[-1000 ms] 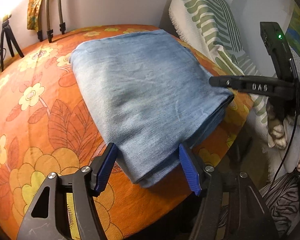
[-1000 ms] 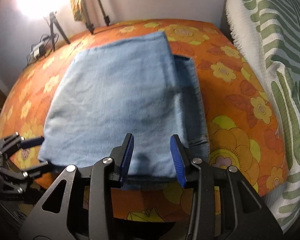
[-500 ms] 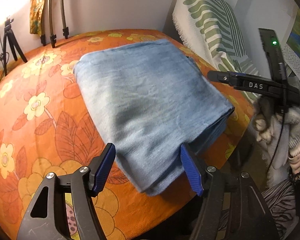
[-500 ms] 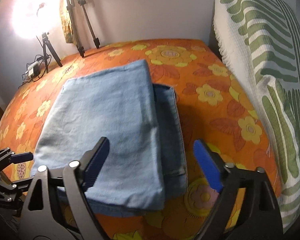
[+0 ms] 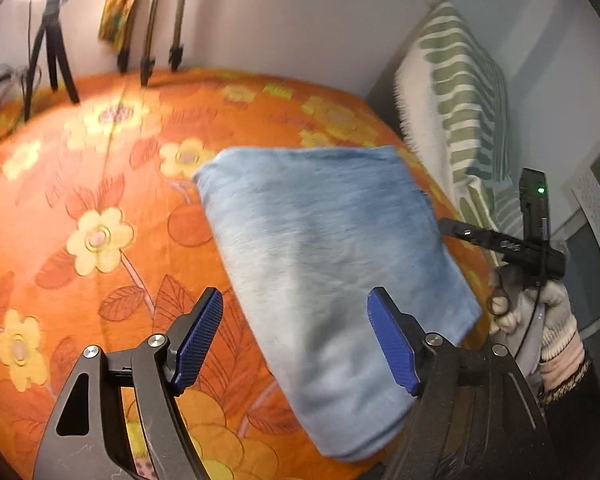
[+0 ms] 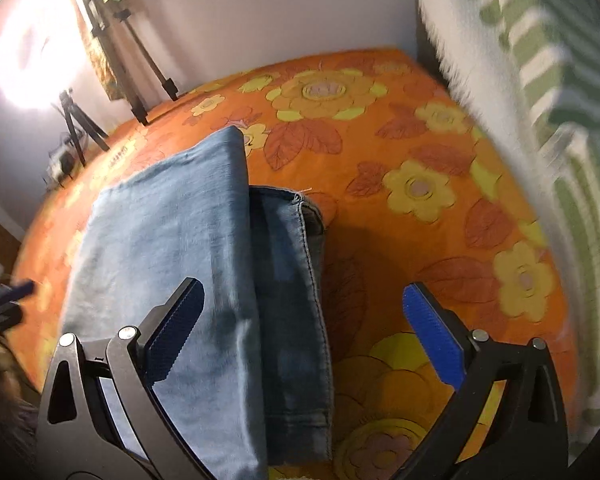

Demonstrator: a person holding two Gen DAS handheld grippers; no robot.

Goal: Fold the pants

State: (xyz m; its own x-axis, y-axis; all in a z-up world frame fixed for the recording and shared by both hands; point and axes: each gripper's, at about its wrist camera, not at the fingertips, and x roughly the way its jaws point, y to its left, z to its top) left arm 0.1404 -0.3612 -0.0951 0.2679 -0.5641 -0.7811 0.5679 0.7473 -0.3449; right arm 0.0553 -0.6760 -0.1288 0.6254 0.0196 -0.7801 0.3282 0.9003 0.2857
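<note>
The light blue denim pants [image 5: 332, 256] lie folded into a thick rectangle on the orange flowered bedspread [image 5: 100, 200]. My left gripper [image 5: 296, 338] is open and empty, raised above the near end of the fold. In the right wrist view the pants [image 6: 172, 248] show a darker hemmed layer [image 6: 292, 280] sticking out on their right side. My right gripper [image 6: 308, 340] is wide open and empty above that edge. The right gripper's body [image 5: 512, 246] also shows in the left wrist view, past the pants' right edge.
A white and green patterned blanket [image 5: 460, 92] hangs along the right of the bed. Tripod legs [image 5: 148, 52] and a bright lamp [image 6: 32, 60] stand at the back wall. The bed's front edge runs just under both grippers.
Both grippers have pulled back and up from the pants. The right gripper opened from nearly closed over the near edge to wide open. The pants stay folded in place.
</note>
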